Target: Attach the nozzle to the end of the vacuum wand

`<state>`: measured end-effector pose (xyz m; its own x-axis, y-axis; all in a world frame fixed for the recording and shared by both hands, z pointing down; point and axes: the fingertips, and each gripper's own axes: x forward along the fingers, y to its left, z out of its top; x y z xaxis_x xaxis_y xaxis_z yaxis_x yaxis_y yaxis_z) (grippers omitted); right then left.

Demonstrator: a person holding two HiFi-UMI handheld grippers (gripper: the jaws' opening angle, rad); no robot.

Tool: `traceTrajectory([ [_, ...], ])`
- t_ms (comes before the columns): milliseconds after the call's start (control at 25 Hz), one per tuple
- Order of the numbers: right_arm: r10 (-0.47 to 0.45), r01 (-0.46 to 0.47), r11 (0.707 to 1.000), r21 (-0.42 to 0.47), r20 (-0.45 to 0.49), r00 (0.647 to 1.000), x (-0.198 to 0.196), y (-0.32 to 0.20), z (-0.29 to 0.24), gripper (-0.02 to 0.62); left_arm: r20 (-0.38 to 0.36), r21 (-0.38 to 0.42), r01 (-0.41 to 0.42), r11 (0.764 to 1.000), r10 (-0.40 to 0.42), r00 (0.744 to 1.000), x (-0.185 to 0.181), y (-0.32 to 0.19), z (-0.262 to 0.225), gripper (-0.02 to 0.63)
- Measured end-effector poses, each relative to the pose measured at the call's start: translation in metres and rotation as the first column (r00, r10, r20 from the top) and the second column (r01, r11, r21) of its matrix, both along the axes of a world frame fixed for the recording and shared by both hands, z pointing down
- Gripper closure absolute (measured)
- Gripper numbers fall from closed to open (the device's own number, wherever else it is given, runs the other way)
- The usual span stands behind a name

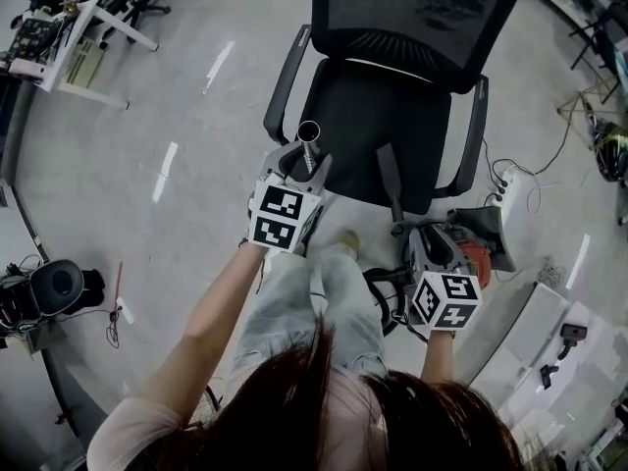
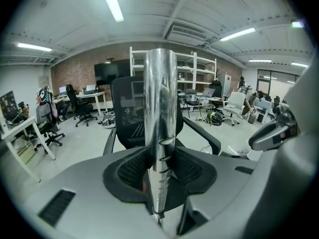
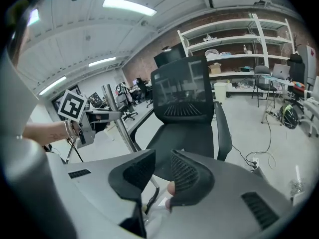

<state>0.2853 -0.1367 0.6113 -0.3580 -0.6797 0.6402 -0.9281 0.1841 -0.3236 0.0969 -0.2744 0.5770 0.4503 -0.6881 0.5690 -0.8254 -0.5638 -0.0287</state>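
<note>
A shiny metal vacuum wand (image 2: 160, 108) stands upright between the jaws of my left gripper (image 2: 160, 169), which is shut on it. From the head view its open top end (image 1: 308, 130) rises above the left gripper (image 1: 302, 168), in front of the chair. My right gripper (image 1: 404, 234) hangs lower at the right, beside a red and grey vacuum body (image 1: 473, 255). Its jaws (image 3: 160, 172) stand apart with nothing between them. A dark narrow strip (image 1: 389, 183) lies on the seat just ahead of it; I cannot tell whether it is the nozzle.
A black mesh office chair (image 1: 392, 106) fills the space straight ahead. The person's legs in jeans (image 1: 304, 302) are below the grippers. A power strip with cables (image 1: 505, 189) lies right of the chair, white boxes (image 1: 549, 332) at lower right, a desk (image 1: 59, 37) far left.
</note>
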Motion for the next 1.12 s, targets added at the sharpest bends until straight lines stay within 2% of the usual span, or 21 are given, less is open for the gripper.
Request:
traceTrajectory([
  [520, -0.064, 0.061, 0.992, -0.114, -0.026, 0.998, 0.002, -0.022, 0.100, 0.485, -0.014, 0.005, 0.007, 1.000, -0.007, 1.000, -0.007, -0.005, 0.003, 0.448],
  [1120, -0.132, 0.116, 0.954, -0.278, -0.039, 0.990, 0.004, -0.027, 0.222, 0.451, -0.027, 0.004, -0.003, 1.000, 0.003, 1.000, -0.015, -0.009, 0.008, 0.448],
])
